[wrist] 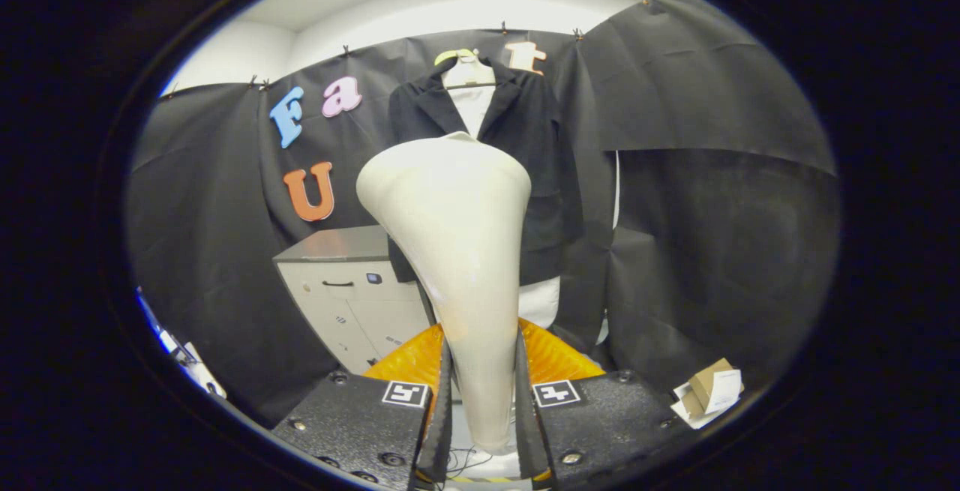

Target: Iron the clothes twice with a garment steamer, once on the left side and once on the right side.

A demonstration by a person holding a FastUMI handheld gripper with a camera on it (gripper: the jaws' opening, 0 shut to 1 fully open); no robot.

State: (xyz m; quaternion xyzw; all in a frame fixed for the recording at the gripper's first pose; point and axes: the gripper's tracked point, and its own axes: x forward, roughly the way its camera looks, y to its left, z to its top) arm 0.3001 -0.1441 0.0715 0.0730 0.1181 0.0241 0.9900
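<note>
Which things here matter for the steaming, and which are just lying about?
For the job: garment steamer, clamped between the gripper fingers; black jacket hanging beyond it.
Lying about: grey cabinet beside the jacket; small cardboard box on the floor.

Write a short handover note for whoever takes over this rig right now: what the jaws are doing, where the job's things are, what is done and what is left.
Gripper: jaws shut on the garment steamer, clamping its cream handle, head up and pointing ahead.
Black jacket: hangs on a hanger against the booth wall, beyond the steamer head and apart from it.
Grey cabinet stands beside the jacket, low down; a small cardboard box lies on the floor.
Done: steamer picked up.
Left, as far as this view tells: both passes, left side and right side.
</note>
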